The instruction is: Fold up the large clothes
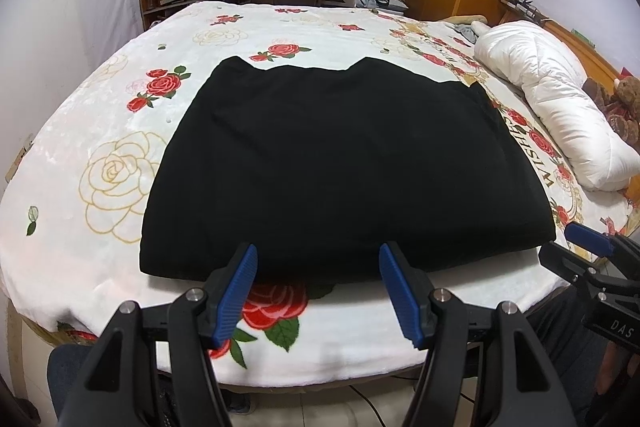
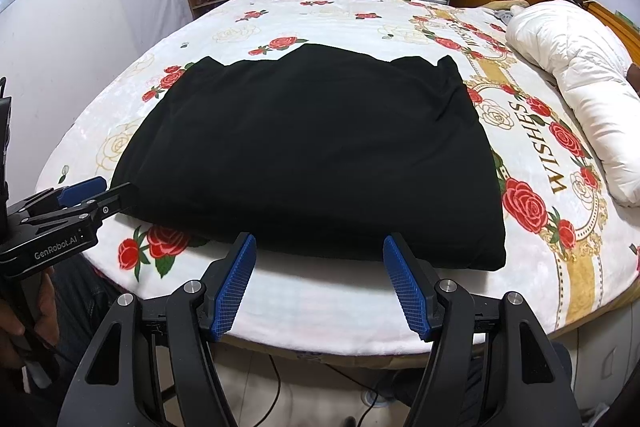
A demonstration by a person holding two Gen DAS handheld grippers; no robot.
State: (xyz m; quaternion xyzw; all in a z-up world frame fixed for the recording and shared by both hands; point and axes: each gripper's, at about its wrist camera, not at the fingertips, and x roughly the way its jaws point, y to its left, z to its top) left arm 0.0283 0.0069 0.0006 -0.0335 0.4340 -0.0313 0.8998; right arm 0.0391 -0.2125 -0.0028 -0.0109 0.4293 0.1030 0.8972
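One folded black garment (image 1: pixel 344 163), floral bedspread (image 1: pixel 100 131)

Bright even light, fisheye-warped edges.

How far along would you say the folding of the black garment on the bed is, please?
Done: the black garment already lies as a flat rectangle on the floral blanket. In hand: nothing; the left gripper and right gripper are open, near its front edge. Left: possibly a further fold.
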